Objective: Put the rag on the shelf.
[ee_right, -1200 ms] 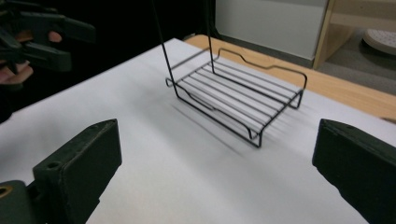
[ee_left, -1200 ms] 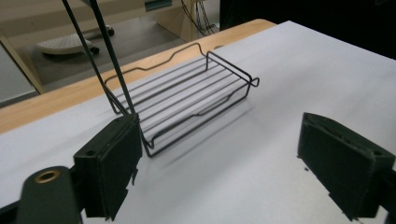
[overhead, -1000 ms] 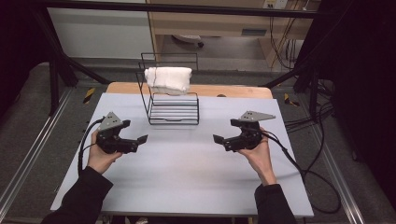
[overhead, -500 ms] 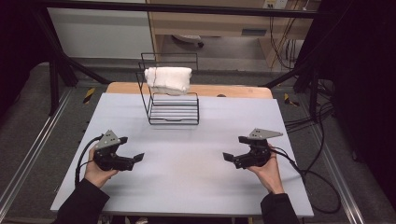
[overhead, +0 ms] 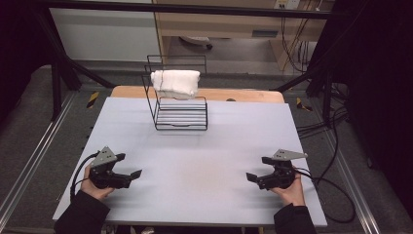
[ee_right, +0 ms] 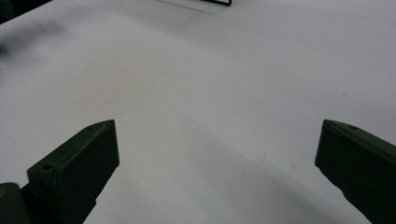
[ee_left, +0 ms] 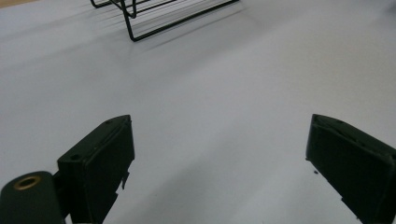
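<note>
We log one white towel [overhead: 175,84], soft and folded, draped over the top of one black wire rack [overhead: 180,116] at the far middle of the table [overhead: 229,131]; it lies well apart from both grippers, far of them and between their lines. The rack is thin bent wire with a ribbed base of parallel rods, and its near corner shows at the top edge in the left gripper view [ee_left: 154,18]. We count two grippers. The left gripper [overhead: 132,175] sits at the near left of the table, held in the person's left hand [overhead: 93,187], jaws spread wide with nothing between them; in its own view [ee_left: 219,154] the two black blocky jaws frame bare table. The right gripper [overhead: 252,178] sits at the near right in the right hand [overhead: 291,191], jaws likewise spread and empty, as its own view [ee_right: 217,158] confirms. Each carries one grey three-cornered plate and trails one black cable. The table top is a smooth matte pale grey sheet, with a strip of wooden edge [overhead: 243,94] showing along its far side.
</note>
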Motion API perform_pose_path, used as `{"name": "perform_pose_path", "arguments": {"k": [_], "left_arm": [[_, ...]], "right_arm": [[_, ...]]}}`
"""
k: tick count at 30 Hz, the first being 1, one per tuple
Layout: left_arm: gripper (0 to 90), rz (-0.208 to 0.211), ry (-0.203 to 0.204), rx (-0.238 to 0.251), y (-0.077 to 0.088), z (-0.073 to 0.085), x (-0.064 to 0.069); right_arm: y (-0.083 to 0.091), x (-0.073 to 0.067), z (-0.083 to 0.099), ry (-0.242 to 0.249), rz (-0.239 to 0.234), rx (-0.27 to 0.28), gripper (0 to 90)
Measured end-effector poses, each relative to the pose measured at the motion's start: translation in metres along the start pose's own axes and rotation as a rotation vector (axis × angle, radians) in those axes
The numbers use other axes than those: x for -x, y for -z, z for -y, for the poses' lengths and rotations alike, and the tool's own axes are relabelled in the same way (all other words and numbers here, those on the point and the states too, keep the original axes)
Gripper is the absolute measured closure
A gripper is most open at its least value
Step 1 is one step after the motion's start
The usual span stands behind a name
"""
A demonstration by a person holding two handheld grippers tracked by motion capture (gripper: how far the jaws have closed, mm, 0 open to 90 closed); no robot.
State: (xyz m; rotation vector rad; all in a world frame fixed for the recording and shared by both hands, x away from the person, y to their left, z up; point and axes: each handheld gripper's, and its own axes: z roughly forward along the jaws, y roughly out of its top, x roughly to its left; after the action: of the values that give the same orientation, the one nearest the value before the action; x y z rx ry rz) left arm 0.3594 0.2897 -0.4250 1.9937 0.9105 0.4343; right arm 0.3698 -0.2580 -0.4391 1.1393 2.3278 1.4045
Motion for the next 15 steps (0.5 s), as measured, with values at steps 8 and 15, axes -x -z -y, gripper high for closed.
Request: {"name": "perform_pose_path", "arguments": {"k": [8, 15], "left_arm": [[7.8, 0.003, 0.001, -0.022, -0.002, 0.010, 0.000], [7.8, 0.005, 0.000, -0.023, -0.001, 0.012, 0.000]], "right_arm": [[0.006, 0.003, 0.010, -0.002, 0.014, 0.002, 0.4], [0.004, 0.002, 0.012, 0.003, 0.012, -0.011, 0.4]]}}
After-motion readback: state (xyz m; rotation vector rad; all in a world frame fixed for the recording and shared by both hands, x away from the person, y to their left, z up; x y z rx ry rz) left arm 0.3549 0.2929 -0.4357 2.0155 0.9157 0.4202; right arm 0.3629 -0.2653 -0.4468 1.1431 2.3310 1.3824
